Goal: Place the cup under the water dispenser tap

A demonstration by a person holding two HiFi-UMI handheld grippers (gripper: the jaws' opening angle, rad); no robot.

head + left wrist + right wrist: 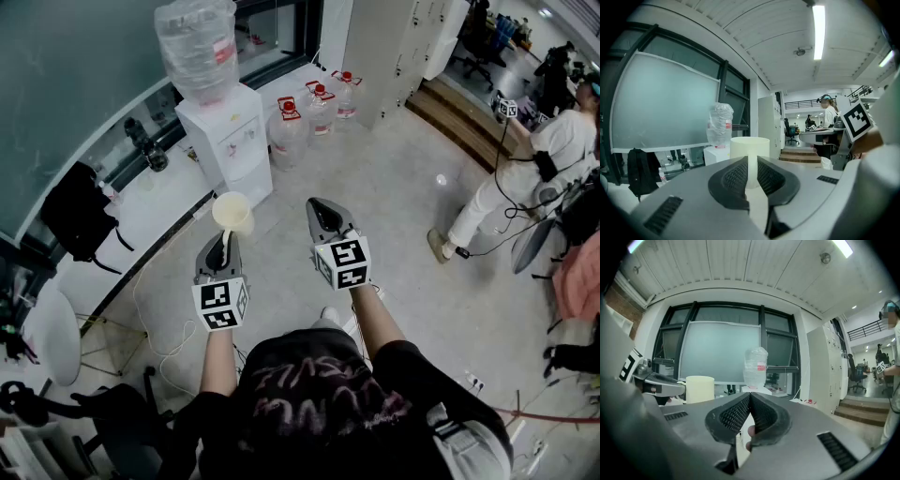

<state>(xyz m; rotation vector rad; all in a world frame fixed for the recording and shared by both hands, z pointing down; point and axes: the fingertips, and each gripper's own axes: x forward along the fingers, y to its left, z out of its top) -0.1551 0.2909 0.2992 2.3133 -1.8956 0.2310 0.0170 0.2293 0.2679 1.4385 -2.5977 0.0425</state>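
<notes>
the left gripper (pixel 227 238) has its fingers almost closed. they pinch the thin wall of a pale yellow cup (pixel 232 212) and hold it up in the air, standing straight. in the left gripper view the cup's wall fills the small gap between the two black pads.

the cup is in front of the white water dispenser (pixel 230 141), near it but not touching it. it is on the side of the water dispenser nearest the person, and it is not under the tap.

the right gripper (pixel 320 212) has its fingers shut tight together with nothing between them. it hangs in front of the water dispenser too, off to the right of it, just beside the cup.

a big see-through bottle (pixel 197 39) sits upside down on top of the water dispenser. some water jugs (pixel 287 131) with red caps stand on the floor just to the right of the water dispenser. a black bag (pixel 73 217) lies to the left of the water dispenser. another person (pixel 525 178) stands far from the water dispenser.
</notes>
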